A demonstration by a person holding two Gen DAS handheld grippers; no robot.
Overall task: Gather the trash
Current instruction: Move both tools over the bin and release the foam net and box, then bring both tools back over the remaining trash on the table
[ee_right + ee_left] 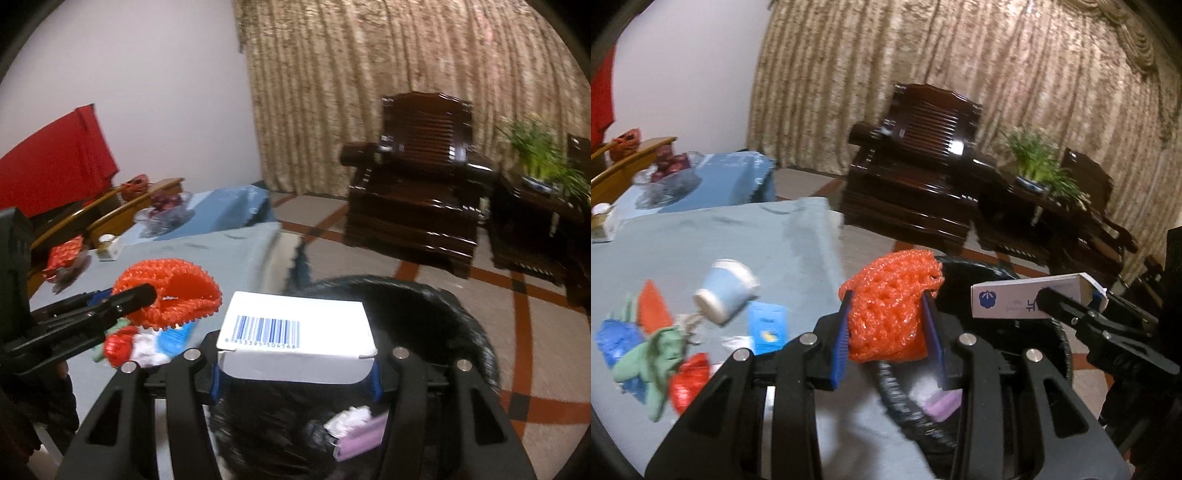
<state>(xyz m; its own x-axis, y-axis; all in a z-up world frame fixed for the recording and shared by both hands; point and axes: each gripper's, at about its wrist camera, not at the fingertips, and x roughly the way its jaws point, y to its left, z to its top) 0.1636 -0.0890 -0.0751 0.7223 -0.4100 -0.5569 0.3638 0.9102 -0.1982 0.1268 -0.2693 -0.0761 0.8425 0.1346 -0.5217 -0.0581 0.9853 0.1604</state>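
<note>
My left gripper (888,325) is shut on an orange foam fruit net (892,306), held at the table's right edge over the rim of a black-lined trash bin (908,406). My right gripper (295,369) is shut on a white carton with a barcode (295,332), held above the same bin (424,306). The carton also shows in the left wrist view (1027,297), and the net in the right wrist view (173,291). A pink item (360,435) and white scraps lie inside the bin. A paper cup (726,295), a blue packet (766,326) and colourful wrappers (653,347) lie on the table.
The table has a grey-blue cloth (720,240). A glass bowl of fruit (670,171) and small boxes stand at its far end. A dark wooden armchair (916,177), a side table with a green plant (1038,158) and curtains stand beyond, across tiled floor.
</note>
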